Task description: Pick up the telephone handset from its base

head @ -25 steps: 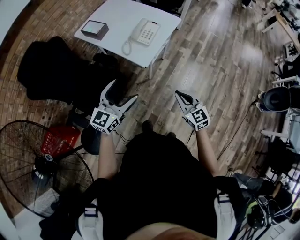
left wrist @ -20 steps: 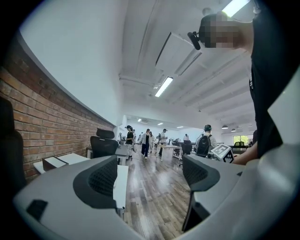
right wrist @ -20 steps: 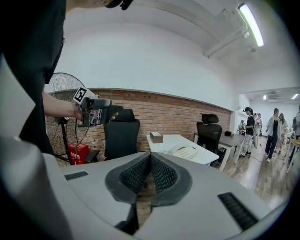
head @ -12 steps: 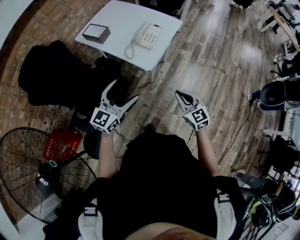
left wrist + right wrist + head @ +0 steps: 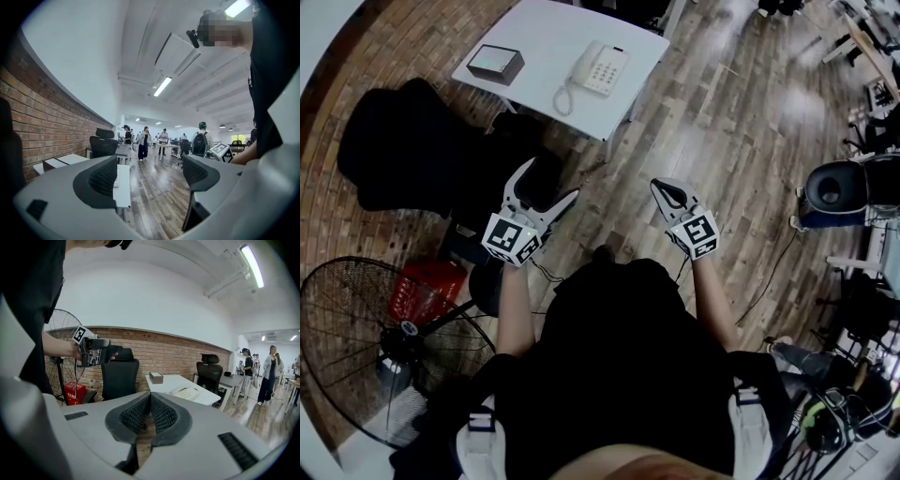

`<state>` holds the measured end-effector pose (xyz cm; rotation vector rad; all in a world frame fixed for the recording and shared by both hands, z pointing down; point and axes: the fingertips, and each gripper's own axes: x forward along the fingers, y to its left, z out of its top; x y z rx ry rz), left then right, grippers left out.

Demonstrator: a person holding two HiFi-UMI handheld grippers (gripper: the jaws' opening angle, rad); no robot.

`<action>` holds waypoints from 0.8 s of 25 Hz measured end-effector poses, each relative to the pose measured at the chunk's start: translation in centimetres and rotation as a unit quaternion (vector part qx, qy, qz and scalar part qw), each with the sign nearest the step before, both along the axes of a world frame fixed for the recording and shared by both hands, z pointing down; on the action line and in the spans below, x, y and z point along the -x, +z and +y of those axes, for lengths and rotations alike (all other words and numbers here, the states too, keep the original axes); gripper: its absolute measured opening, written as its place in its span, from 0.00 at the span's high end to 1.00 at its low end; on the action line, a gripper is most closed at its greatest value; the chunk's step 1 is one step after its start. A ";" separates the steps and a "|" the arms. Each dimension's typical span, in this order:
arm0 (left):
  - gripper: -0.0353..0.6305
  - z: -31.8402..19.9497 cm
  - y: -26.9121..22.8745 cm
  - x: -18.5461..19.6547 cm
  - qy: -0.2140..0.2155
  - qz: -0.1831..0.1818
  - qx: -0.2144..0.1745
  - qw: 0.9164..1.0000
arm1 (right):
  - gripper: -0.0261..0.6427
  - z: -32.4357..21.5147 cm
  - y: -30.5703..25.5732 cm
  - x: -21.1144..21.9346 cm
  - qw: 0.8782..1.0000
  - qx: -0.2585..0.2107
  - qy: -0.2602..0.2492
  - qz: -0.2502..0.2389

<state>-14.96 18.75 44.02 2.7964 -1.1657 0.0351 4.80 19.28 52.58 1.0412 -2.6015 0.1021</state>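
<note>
A white telephone point(image 5: 600, 68) sits on a white table point(image 5: 546, 28) at the top of the head view. Its handset point(image 5: 581, 64) lies in the cradle on the phone's left side, with a coiled cord hanging off toward the table edge. My left gripper point(image 5: 549, 180) is held over the floor well short of the table, jaws wide apart and empty. My right gripper point(image 5: 658, 186) is level with it, jaws pressed together on nothing. The right gripper view shows the telephone point(image 5: 186, 392) far beyond the right gripper point(image 5: 150, 411). The left gripper point(image 5: 150, 176) points down the room.
A grey box point(image 5: 496, 62) stands on the table's left end. A black office chair point(image 5: 403, 141) is left of the table, with a red basket point(image 5: 427, 286) and a floor fan point(image 5: 375, 337) nearer me. Another chair point(image 5: 836, 192) is at the right. Several people stand far down the room.
The head view has shifted slightly, so the table and phone sit a little lower and further right. Both grippers keep the same pose and jaw state.
</note>
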 end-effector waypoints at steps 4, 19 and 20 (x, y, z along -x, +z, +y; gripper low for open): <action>0.31 0.1 0.4 0.4 -0.001 0.002 0.005 1.000 | 0.96 0.5 0.5 -0.2 1.000 0.006 0.006 0.003; 0.31 -1.3 0.6 1.2 -0.008 0.002 0.010 1.000 | 0.96 -1.0 0.8 0.2 1.000 0.012 0.005 0.006; 0.31 -1.5 0.7 1.2 -0.010 0.002 0.010 1.000 | 0.96 -1.3 0.9 0.2 1.000 0.011 0.004 0.007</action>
